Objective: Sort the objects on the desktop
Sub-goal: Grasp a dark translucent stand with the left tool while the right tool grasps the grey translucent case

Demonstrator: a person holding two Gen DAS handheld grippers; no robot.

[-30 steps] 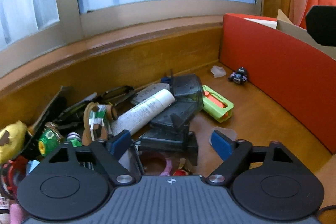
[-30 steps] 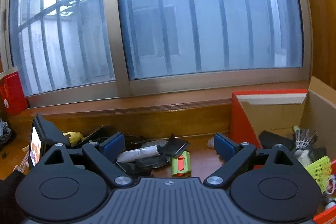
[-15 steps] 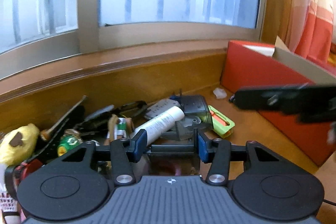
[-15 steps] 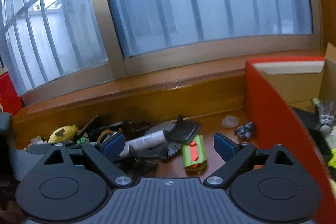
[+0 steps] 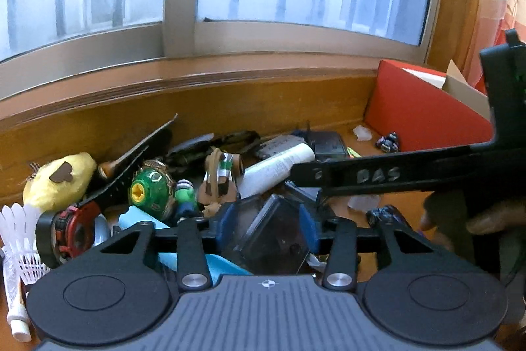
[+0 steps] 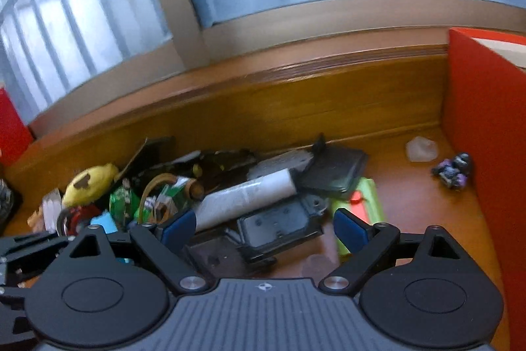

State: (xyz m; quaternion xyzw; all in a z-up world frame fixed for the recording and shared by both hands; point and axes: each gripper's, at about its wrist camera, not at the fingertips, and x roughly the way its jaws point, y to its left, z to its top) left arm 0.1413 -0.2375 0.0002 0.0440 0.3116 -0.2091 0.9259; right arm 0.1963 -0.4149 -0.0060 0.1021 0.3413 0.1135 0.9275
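Left wrist view: the left tongs are closed on a smoky dark plastic case, one blue pad on each side of it, at the near edge of the clutter on the wooden bench.
Right wrist view: the right tongs stand wide open and grip nothing, hanging above the dark cases at the front of the pile.
Landmark: a white tube lies slanted across the middle of the pile; it shows in the left view too.
Left of the tube: a brown-and-green toy, a green spinning top, then a yellow plush farther left, with a white shuttlecock near it at the frame edge.
Right of the tube: a dark flat case touches its end; a lime-green toy with an orange part lies just beyond and nearer the camera.
In front of the tube: a black moulded case lies just below it, between the right pads.
Far right of the tube: a small purple-black figure sits against the red box, with a clear crumpled scrap near it.
Across the left view: the black body of the other tool crosses in front of the box, a hand partly visible below it.
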